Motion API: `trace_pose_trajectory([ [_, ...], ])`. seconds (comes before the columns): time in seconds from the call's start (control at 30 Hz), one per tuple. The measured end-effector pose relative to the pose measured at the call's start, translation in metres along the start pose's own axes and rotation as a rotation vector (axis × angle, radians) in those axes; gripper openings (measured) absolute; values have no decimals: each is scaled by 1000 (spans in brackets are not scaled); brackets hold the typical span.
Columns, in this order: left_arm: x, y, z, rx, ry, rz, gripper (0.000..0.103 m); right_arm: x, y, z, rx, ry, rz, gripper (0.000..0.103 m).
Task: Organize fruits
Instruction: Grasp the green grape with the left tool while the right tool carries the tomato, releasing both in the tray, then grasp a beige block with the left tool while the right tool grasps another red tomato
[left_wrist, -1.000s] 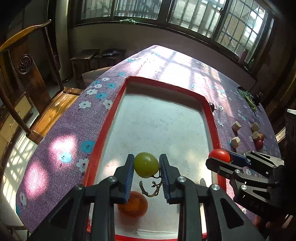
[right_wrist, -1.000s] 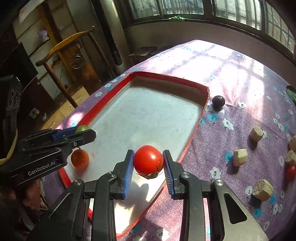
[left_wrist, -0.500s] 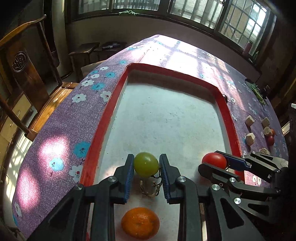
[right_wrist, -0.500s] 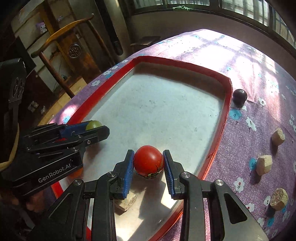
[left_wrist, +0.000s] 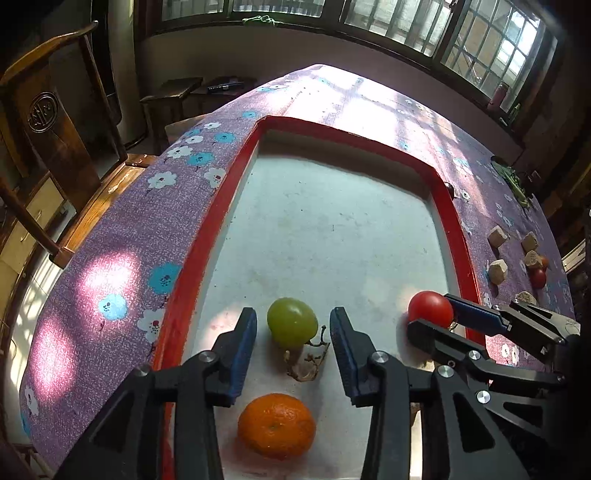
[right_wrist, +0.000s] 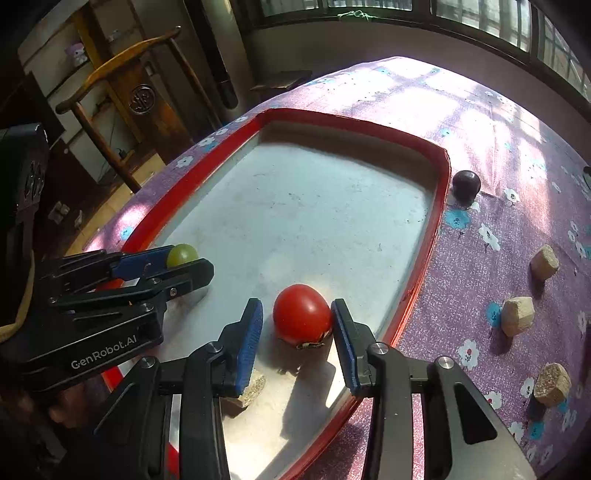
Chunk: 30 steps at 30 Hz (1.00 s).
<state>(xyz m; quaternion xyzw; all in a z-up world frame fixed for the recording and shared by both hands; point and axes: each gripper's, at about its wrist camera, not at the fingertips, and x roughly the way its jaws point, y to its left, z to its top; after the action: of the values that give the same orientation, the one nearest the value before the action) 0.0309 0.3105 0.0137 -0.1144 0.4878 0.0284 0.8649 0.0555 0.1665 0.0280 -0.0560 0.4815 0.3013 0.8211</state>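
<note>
- left hand-held gripper (left_wrist: 293, 339) is spread wide around the green grape (left_wrist: 292, 326), pads clear of it on both sides; the grape sits on the floor of the red-rimmed tray (left_wrist: 207, 236) with its dry stem (left_wrist: 306, 363) beside it.
- an orange (left_wrist: 276, 425) lies in the tray just nearer the camera.
- right hand-held gripper (right_wrist: 297, 338) is also wide; the tomato (right_wrist: 302, 314) rests on the tray, touching or nearly touching the right pad.
- a dark plum (right_wrist: 466, 185) and cork-like blocks (right_wrist: 518, 316) lie on the flowered counter (right_wrist: 480, 266) outside the tray.

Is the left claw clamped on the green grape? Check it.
No, the left claw stands open, with a gap on both sides of the green grape resting on the tray.
</note>
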Motion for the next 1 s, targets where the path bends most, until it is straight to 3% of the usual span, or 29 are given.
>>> trace_pose_trajectory([
  [0.27, -25, -2, -6, -45, -46, -8, 49, -35, 0, -18, 30, -38, 29, 37],
  [0.53, -48, -44, -13, -16, -86, -27, 58, -74, -17, -54, 38, -46, 64, 38],
  [0.6, -49, -61, -16, 10, -81, -34, 59, -83, -34, -66, 73, -53, 32, 38],
  [0.77, -46, -110, -24, 93, -60, -55, 59, -102, -98, -89, 206, -14, -198, 42],
  [0.87, -41, -145, -31, 145, -39, -77, 59, -123, -148, -107, 323, -38, -207, 44],
  [0.97, -33, -182, -35, 197, -16, -96, 59, -142, -190, -121, 421, -70, -233, 64],
  [1.0, -30, -196, -36, 220, -13, -105, 59, -148, -201, -125, 444, -85, -238, 67],
])
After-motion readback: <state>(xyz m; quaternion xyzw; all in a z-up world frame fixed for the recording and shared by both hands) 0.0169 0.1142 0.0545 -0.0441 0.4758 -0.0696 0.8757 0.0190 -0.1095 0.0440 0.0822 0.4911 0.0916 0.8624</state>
